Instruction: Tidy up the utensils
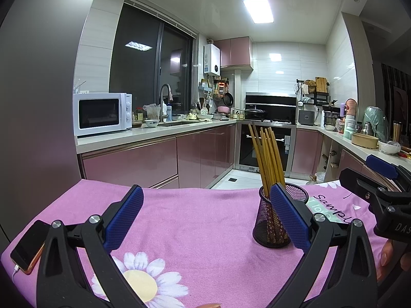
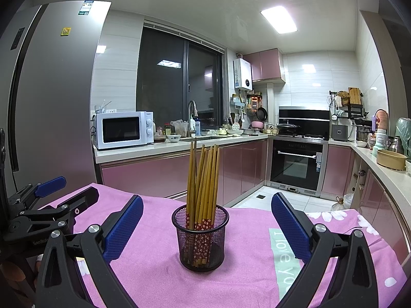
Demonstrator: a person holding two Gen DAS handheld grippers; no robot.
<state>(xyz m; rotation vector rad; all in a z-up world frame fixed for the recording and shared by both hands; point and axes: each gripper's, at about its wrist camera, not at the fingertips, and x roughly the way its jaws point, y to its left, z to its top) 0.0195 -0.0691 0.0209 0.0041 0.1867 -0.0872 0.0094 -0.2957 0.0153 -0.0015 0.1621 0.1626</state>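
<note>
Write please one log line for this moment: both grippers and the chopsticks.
left gripper: open, empty | right gripper: open, empty | chopsticks: upright in mesh cup | cup: on pink cloth, between right jaws

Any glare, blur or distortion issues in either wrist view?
Left wrist: bright ceiling light panel blows out, white tiled wall shows glare, fisheye bends the edges. Right wrist: same barrel warp, black mesh cup of wooden chopsticks is sharp, corners vignetted.

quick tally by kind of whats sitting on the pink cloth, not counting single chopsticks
mesh cup: 1
bundle of chopsticks: 1
phone: 1
total: 3
</note>
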